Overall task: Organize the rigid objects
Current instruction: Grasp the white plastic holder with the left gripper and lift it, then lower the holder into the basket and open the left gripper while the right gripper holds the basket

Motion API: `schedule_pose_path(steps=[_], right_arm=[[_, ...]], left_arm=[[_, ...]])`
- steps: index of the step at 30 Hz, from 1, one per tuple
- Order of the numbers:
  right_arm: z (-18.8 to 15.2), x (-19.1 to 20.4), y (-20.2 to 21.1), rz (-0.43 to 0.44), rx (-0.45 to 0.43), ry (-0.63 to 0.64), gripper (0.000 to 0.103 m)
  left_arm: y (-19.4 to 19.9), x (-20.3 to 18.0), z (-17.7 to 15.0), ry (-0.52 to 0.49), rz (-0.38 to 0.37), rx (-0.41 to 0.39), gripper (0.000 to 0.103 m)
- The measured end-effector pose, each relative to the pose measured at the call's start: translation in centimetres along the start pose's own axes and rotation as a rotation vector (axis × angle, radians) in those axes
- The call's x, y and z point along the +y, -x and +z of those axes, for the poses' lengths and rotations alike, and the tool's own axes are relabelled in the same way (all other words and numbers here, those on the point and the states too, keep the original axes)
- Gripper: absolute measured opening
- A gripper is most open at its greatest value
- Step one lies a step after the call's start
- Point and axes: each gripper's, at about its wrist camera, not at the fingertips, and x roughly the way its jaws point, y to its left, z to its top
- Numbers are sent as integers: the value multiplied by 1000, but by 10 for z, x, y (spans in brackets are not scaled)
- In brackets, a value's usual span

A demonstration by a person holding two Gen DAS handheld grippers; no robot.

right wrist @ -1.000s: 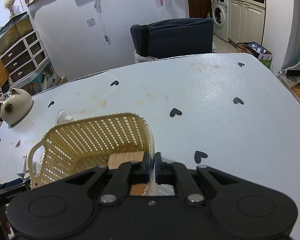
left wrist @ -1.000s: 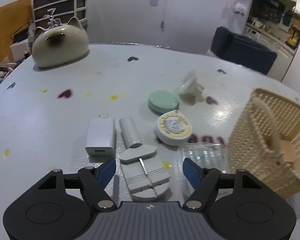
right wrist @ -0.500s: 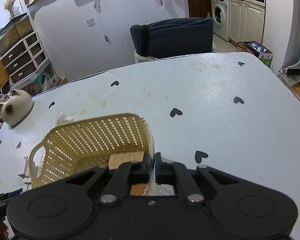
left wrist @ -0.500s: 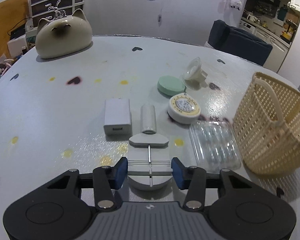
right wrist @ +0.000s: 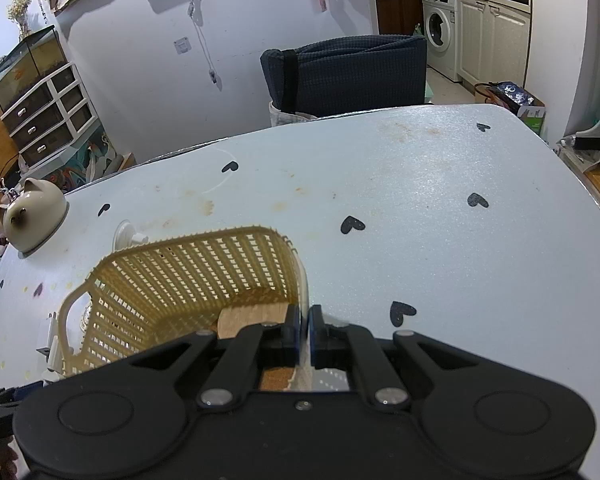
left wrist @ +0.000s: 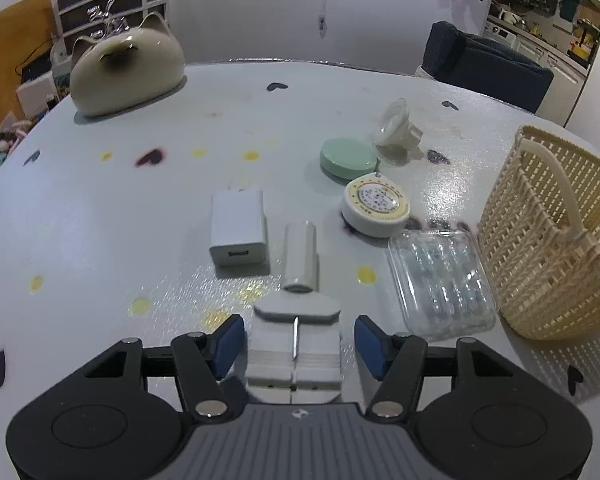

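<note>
A grey flat tool [left wrist: 296, 308] with a thin metal pin lies on the white table, between the blue pads of my left gripper [left wrist: 300, 342]. The jaws are opening, and a gap shows on each side of the tool. Beyond it lie a white cylinder [left wrist: 300, 256], a white charger [left wrist: 238, 232], a round tape measure [left wrist: 376, 204], a green round case [left wrist: 348, 156] and a clear plastic case [left wrist: 440, 280]. My right gripper [right wrist: 304, 320] is shut on the rim of the cream woven basket [right wrist: 188, 272], which stands at the right [left wrist: 548, 240] in the left wrist view.
A brown cork piece [right wrist: 256, 316] lies in the basket. A clear suction cup [left wrist: 396, 128] sits behind the green case. A cat-shaped ceramic [left wrist: 124, 68] stands at the table's far left. A dark blue chair [right wrist: 344, 76] stands behind the table.
The left jaws narrowed around the grey tool, then spread apart again. The tool has stayed on the table. The right gripper and basket have not moved.
</note>
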Motion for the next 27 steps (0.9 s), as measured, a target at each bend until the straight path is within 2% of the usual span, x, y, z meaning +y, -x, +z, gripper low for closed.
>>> schedule_pose_path(steps=[2,4,12,19,23,27], right_arm=[[0,0,0,0,0,1,4],[0,0,0,0,0,0,4],[-1,0,0,0,0,1,4],[-1,0,0,1,0,0,4],[0,1,0,0,0,1,5],[-1,0,0,0,0,-1,5]], left_arm=[[-1,-2,0,-3,7,-7,60],[0,-2,-2,-9,18,-17,47],[9,6,-5,49,-5,-26,47],[35,11,6,139,-51,-77,47],[61,4,23,157,-101,-141,47],[82,-16,45,118,-180,-192,47]])
